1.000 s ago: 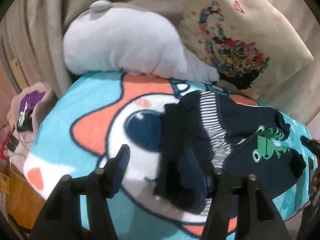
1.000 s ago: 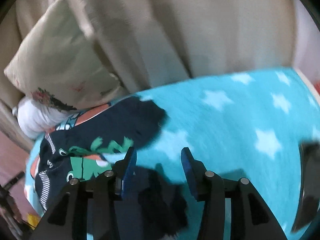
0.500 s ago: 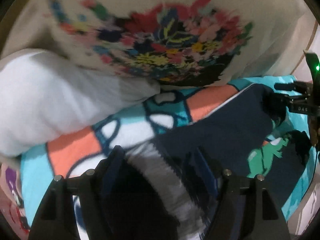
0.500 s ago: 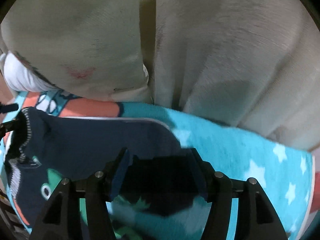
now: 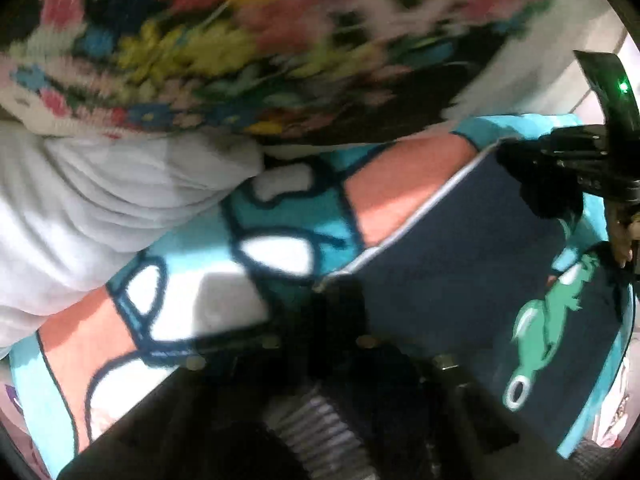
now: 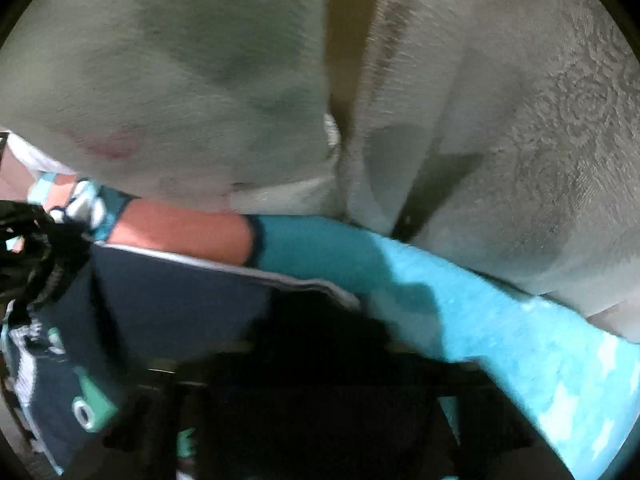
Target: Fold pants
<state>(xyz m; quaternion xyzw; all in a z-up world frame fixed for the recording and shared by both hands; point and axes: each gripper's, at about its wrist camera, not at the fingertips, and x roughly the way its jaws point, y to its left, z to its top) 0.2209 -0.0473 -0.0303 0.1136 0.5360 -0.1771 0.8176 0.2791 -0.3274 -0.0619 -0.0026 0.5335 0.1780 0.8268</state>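
Observation:
The dark navy pants [image 5: 452, 248] with a green frog print lie stretched flat on a turquoise cartoon blanket [image 5: 288, 208]. My left gripper [image 5: 340, 308] is shut on the striped waistband end of the pants, low over the blanket. My right gripper [image 6: 316, 320] is shut on the other end of the pants [image 6: 172, 292]; it also shows at the right edge of the left wrist view [image 5: 560, 172]. The fabric hides both grippers' fingertips.
A floral pillow [image 5: 240, 48] and a white plush toy [image 5: 100, 200] lie close behind the pants. A beige curtain [image 6: 500, 120] hangs at the back. The blanket [image 6: 520, 344] with pale stars runs on to the right.
Both grippers moved forward and down onto the pants and closed on them. The pants, crumpled a second ago, are now spread taut between the two grippers near the pillow.

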